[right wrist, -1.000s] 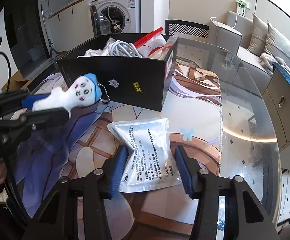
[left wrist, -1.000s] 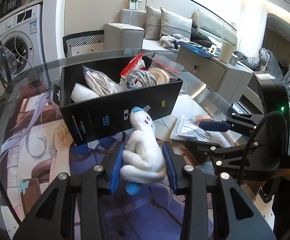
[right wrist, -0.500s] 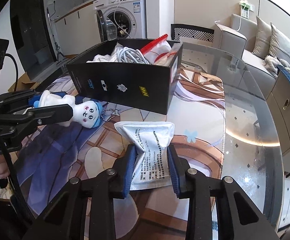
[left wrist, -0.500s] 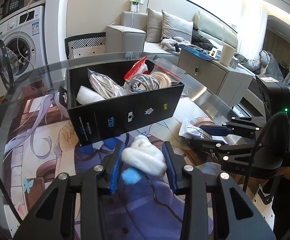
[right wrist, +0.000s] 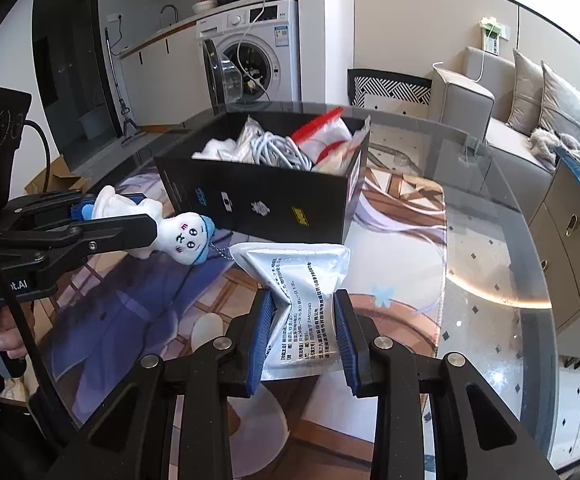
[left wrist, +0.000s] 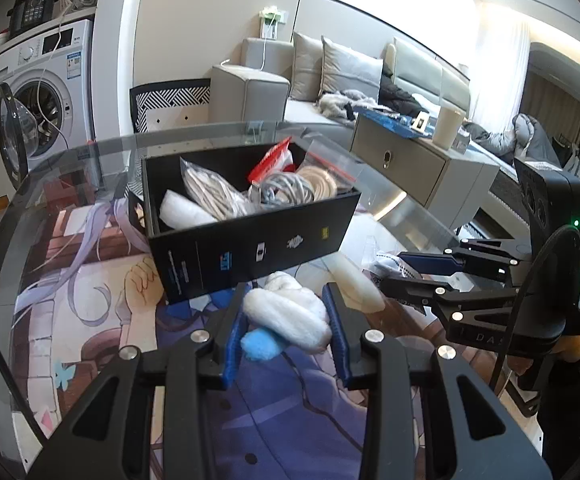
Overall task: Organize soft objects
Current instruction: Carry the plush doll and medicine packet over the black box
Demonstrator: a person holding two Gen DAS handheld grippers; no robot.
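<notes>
My left gripper (left wrist: 285, 322) is shut on a white plush doll with blue hat and feet (left wrist: 285, 314), held above the mat in front of the black box (left wrist: 249, 240). In the right wrist view the left gripper (right wrist: 137, 224) shows at the left with the doll (right wrist: 181, 238) hanging head-down from it. My right gripper (right wrist: 302, 332) is shut on a silver printed pouch (right wrist: 298, 276), which is creased and lifted off the table. The box (right wrist: 265, 200) holds bagged cables and other packets.
The round glass table (right wrist: 490, 240) carries a printed anime mat (left wrist: 101, 280). A patterned chair (left wrist: 169, 104) stands behind the table. A washing machine (left wrist: 37, 100) with its door open is at the far left, a sofa and a cabinet (left wrist: 410, 168) at the right.
Both grippers have risen and moved nearer the box. The right gripper closed on the pouch and lifted it. The doll tipped over in the left gripper, head now down.
</notes>
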